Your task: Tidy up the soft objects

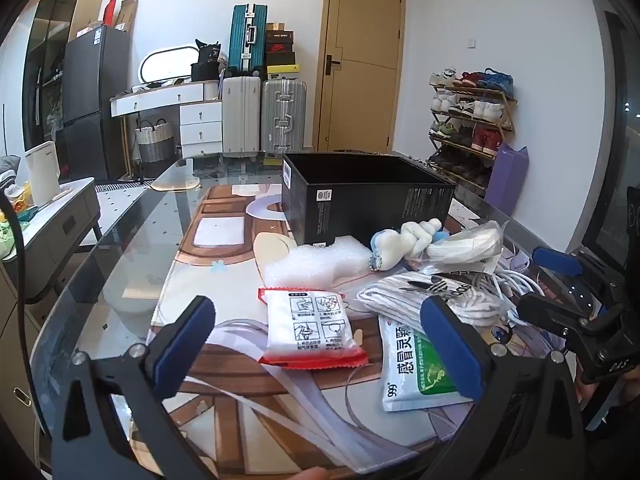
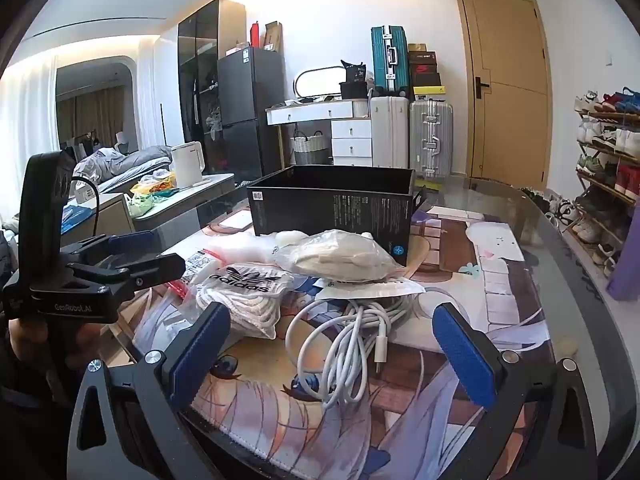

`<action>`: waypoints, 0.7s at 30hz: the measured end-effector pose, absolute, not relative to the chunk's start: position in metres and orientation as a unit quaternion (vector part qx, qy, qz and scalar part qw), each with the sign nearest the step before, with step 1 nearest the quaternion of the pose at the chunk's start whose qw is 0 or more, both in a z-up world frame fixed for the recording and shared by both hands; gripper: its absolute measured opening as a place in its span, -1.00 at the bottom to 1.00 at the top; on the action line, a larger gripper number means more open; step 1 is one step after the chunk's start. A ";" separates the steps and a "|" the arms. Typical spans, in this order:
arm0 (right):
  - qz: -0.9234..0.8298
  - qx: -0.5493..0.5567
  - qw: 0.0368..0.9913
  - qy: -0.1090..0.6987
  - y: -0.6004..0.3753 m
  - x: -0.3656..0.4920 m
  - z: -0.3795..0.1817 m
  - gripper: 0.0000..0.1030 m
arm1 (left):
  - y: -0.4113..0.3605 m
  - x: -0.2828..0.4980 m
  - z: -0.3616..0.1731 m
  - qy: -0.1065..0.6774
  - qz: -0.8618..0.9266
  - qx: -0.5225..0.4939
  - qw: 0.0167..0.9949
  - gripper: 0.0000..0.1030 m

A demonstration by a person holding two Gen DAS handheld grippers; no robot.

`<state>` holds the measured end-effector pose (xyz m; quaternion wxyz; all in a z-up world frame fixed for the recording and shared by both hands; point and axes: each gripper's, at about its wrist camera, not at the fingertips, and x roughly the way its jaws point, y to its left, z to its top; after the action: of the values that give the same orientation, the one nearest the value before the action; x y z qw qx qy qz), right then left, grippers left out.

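A pile of soft items lies on the printed mat before an open black box (image 1: 360, 196). In the left wrist view I see a red-edged white packet (image 1: 310, 326), a green and white 999 sachet (image 1: 416, 364), white foam wrap (image 1: 316, 264), a white plush toy (image 1: 404, 244), a bagged white cloth (image 1: 468, 246) and an adidas bag of white cord (image 1: 416, 296). My left gripper (image 1: 320, 344) is open and empty, above the red packet. My right gripper (image 2: 340, 352) is open and empty, over a coiled white cable (image 2: 352, 336). The adidas bag (image 2: 244, 292), bagged cloth (image 2: 340, 258) and box (image 2: 332, 204) lie beyond.
The glass table edge (image 1: 120, 240) curves at the left, with a side cabinet and white kettle (image 1: 42, 172) beyond. Suitcases (image 1: 264, 116), a door and a shoe rack (image 1: 468, 120) stand at the back. The right gripper's body (image 1: 580, 320) is close on the right.
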<state>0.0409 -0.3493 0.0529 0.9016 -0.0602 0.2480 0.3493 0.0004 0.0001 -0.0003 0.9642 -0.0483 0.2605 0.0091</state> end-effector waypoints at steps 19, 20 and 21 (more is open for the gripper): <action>0.347 -0.051 0.902 0.252 -0.352 0.045 0.054 0.99 | -0.001 0.002 0.000 0.253 0.008 -0.047 0.966 1.00; 0.347 -0.051 0.902 0.252 -0.353 0.045 0.054 0.99 | -0.001 0.002 0.000 0.252 0.008 -0.047 0.967 1.00; 0.347 -0.052 0.902 0.252 -0.354 0.046 0.054 0.99 | -0.002 0.000 0.002 0.252 0.007 -0.047 0.967 1.00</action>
<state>0.0456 -0.3536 0.0541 0.9019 -0.0517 0.2518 0.3472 0.0002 -0.0019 0.0018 0.9666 -0.0472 0.2516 0.0071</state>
